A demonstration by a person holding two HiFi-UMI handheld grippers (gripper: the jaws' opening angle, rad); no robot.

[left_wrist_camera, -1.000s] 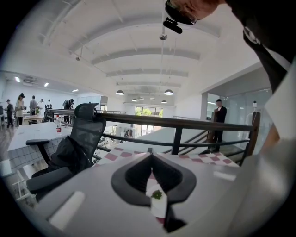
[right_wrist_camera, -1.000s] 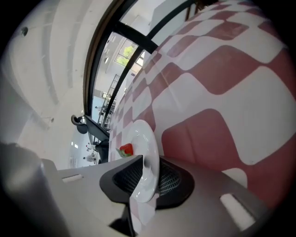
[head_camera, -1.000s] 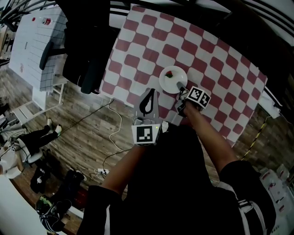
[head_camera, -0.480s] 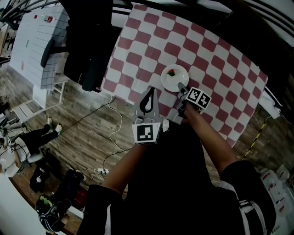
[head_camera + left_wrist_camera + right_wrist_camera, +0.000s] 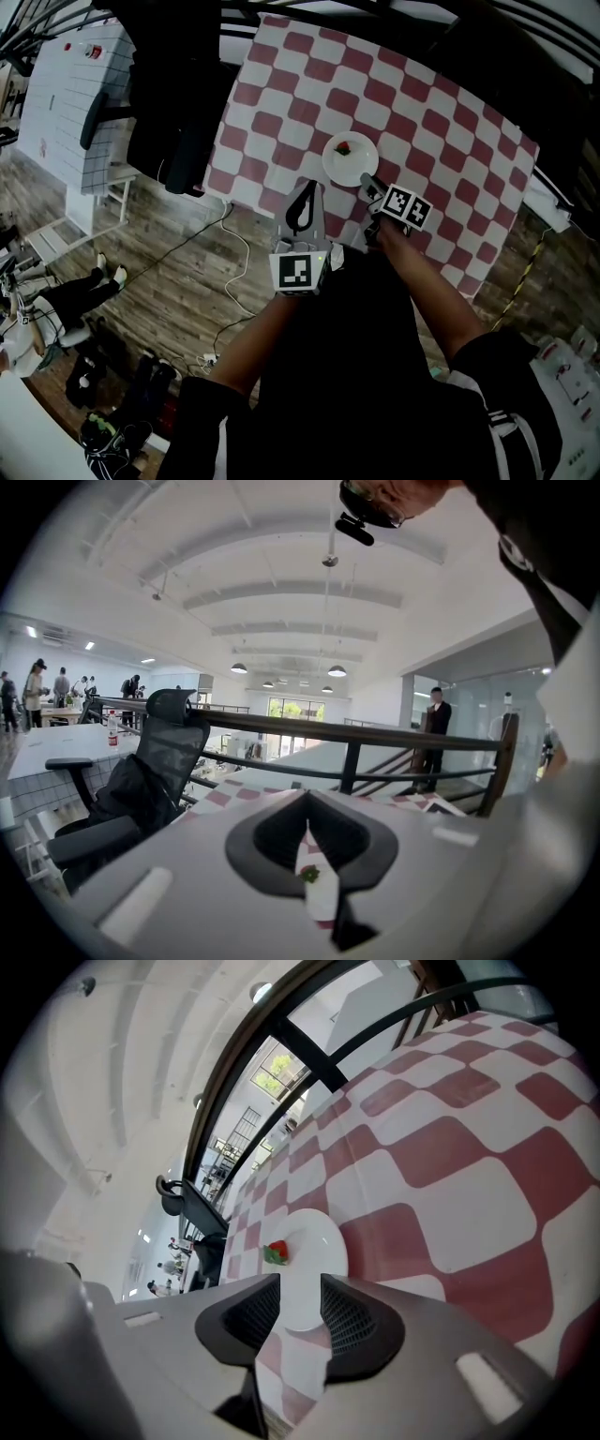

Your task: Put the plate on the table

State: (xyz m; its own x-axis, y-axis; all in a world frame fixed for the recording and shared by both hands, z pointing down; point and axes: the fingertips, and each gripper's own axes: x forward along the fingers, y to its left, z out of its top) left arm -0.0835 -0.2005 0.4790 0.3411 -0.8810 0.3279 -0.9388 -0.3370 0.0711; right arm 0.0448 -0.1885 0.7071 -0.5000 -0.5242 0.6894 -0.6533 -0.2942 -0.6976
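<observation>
Plate [image 5: 351, 159]: white, round, glossy; it lies flat on the table [image 5: 441, 122], near my edge. I judge it delivered.
Cloth: red-and-white check, smooth.
Garnish [image 5: 343, 148]: small, red and green, on the plate.
Right gripper [image 5: 368, 181]: jaws apart, just narrowed somewhat, clamping nothing; tips beside the plate's near rim.
Left gripper [image 5: 305, 187]: jaws together, empty, idle.

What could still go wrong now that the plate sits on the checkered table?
The right gripper, its jaws just opened then partly reclosed with nothing gripped, hovers at the near rim of the plate; pulling back low might nudge it. A nudge could roll the strawberry off. The plate lies fairly close to the near edge of the table.
</observation>
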